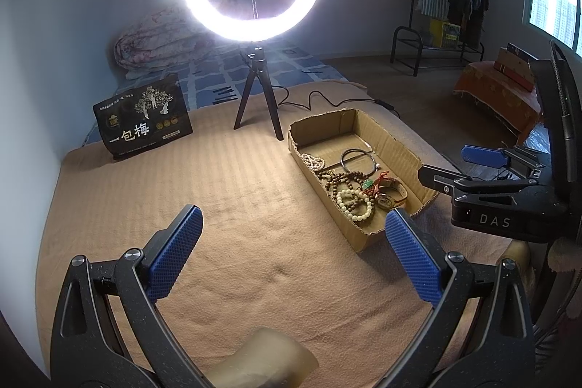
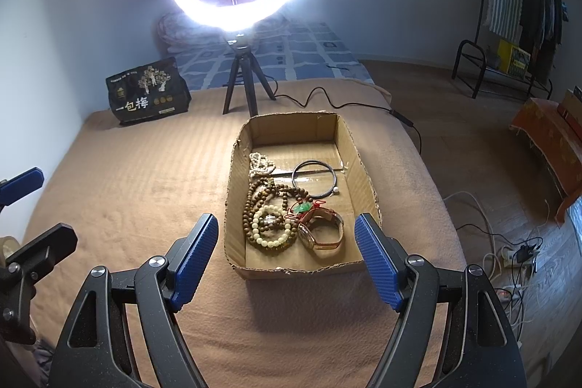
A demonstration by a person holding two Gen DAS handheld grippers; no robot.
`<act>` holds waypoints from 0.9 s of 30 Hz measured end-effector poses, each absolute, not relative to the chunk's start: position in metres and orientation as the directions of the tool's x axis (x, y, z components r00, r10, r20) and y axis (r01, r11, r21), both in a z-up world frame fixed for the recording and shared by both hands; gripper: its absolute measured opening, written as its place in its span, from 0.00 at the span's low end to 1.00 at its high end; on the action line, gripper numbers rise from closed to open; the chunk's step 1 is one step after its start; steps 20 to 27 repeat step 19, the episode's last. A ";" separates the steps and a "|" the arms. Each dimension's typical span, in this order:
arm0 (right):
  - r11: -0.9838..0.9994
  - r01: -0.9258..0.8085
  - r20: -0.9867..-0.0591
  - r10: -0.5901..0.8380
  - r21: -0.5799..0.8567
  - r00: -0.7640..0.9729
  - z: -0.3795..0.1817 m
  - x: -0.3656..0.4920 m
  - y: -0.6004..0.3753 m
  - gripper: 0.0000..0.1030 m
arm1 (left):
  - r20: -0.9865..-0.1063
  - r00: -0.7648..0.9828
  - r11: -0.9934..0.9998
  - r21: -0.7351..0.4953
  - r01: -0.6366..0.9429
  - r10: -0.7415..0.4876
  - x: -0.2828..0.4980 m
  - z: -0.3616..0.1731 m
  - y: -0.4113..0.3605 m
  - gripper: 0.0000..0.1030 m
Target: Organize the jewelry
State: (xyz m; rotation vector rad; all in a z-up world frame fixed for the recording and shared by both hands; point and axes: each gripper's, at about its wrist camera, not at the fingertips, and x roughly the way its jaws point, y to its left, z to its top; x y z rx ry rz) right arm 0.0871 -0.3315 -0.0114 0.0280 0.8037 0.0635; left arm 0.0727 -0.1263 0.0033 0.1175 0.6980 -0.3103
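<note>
Right wrist view: my right gripper (image 2: 287, 235) wide, empty, above cardboard box (image 2: 358, 147) near edge; bead bracelets (image 2: 271, 224), watch (image 2: 322, 233) inside. My left gripper (image 1: 293, 228) wide, empty, left of box.

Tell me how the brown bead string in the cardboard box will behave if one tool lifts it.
The brown bead string lies in loose loops, so it will probably hang limp and swing. It runs under the cream bead bracelet, so that may drag along. The round beads look smooth and could slip between the pads.
</note>
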 end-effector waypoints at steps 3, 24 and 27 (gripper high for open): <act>0.998 -0.045 -0.719 0.066 0.048 0.692 -0.011 0.087 -0.332 0.75 | -0.648 0.722 0.947 0.003 0.320 -0.242 0.072 0.003 -0.127 0.99; 0.998 -0.043 -0.720 0.064 0.048 0.691 -0.013 0.085 -0.332 0.75 | -0.630 0.745 0.955 0.015 0.296 -0.221 0.071 0.006 -0.121 0.99; 0.998 -0.043 -0.720 0.064 0.048 0.691 -0.013 0.085 -0.332 0.75 | -0.630 0.745 0.955 0.015 0.296 -0.221 0.071 0.006 -0.121 0.99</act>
